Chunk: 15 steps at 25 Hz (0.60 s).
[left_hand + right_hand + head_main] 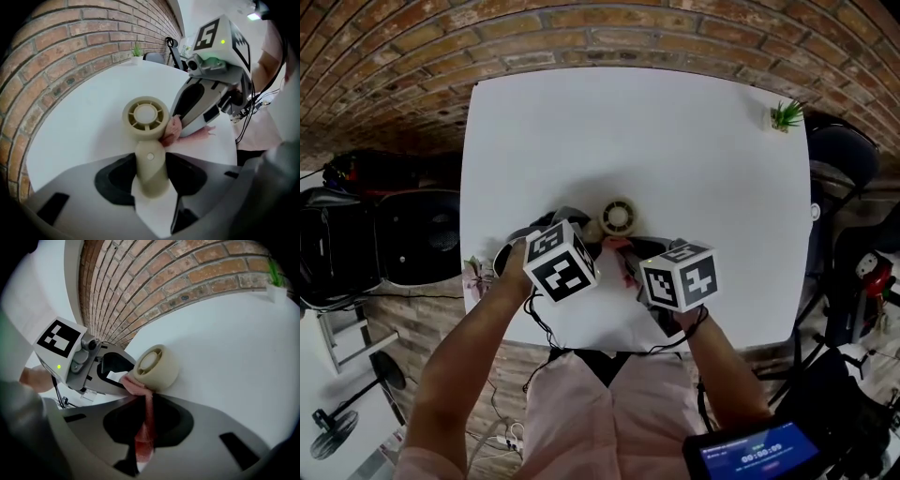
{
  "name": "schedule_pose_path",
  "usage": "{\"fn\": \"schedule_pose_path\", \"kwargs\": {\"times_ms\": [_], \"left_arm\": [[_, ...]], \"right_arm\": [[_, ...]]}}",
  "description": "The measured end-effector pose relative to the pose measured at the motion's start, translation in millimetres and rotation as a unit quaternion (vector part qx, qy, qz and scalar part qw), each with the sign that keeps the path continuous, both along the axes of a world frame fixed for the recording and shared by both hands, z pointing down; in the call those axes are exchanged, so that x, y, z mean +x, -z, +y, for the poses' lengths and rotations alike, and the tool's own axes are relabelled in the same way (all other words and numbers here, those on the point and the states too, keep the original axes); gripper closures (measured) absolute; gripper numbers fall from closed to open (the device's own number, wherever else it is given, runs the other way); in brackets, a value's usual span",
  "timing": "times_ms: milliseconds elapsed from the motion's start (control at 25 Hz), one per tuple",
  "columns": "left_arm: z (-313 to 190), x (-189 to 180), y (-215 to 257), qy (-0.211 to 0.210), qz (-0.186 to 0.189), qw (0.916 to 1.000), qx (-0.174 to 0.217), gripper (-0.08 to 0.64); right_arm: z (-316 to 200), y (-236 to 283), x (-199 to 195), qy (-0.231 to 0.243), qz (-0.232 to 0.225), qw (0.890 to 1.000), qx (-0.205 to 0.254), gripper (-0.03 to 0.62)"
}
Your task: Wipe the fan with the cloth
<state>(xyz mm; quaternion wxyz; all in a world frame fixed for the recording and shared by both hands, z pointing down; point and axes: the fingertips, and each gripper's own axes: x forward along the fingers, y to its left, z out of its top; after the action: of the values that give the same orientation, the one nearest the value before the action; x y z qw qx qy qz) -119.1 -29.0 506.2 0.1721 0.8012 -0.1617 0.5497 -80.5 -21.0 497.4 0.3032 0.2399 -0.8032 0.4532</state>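
Fan: small, cream, round slotted head on a stubby handle. It sits low over the surface near its front edge, mid-width; resting or lifted, can't tell. Left gripper jaws are about half-open and clamped on the handle, likely to steady the fan for wiping. Right gripper jaws are nearly together, pinching a pink cloth, its bunched end pressed against the head's rim, likely mid-wipe. Small potted plant at the surface's far right corner.

A white table stands beside a brick wall — a small potted plant at its far corner.
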Motion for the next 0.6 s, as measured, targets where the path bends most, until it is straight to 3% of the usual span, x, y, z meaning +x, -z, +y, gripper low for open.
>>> {"fn": "schedule_pose_path", "kwargs": {"times_ms": [600], "left_arm": [[-2.9,9.6,-3.5,-0.036,-0.015,0.9992,-0.01,0.353]], "right_arm": [[-7.5,-4.8,29.2,-0.02,0.009,1.0,-0.009,0.558]]}}
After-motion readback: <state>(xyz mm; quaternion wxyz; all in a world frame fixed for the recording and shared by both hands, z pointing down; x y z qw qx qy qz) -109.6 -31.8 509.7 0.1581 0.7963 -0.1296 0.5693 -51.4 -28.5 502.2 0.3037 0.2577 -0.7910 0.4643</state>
